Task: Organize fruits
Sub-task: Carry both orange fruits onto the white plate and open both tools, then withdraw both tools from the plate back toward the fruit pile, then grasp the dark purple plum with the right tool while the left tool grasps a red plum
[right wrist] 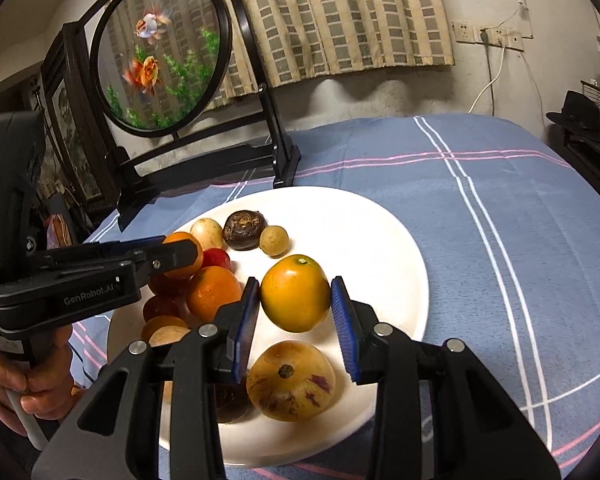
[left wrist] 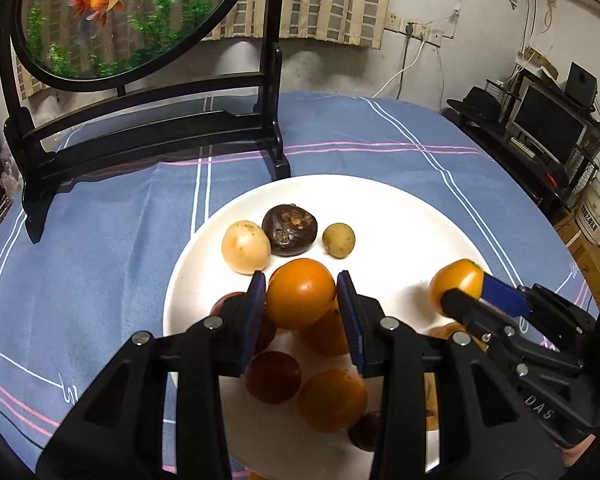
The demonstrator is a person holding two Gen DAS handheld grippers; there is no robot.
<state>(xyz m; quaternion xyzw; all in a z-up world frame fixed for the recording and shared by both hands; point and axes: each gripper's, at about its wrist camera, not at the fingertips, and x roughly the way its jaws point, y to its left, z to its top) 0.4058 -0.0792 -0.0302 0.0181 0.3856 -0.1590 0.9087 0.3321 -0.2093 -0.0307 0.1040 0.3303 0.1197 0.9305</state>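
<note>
In your left wrist view, your left gripper point(left wrist: 302, 296) pinches a glossy orange fruit point(left wrist: 300, 294) above the white plate point(left wrist: 400, 216), blue pads against both its sides. Toward the plate's far rim lie three pieces: one pale potato-like fruit point(left wrist: 246, 246), one dark wrinkled one point(left wrist: 289, 230), one small tan one point(left wrist: 339, 240).

In your right wrist view, your right gripper point(right wrist: 294, 296) holds a yellow-orange fruit point(right wrist: 295, 293) with a green stem end over the plate's middle, though the right-hand pad perhaps barely touches. Below it rests one mottled yellow fruit point(right wrist: 291, 380).
</note>
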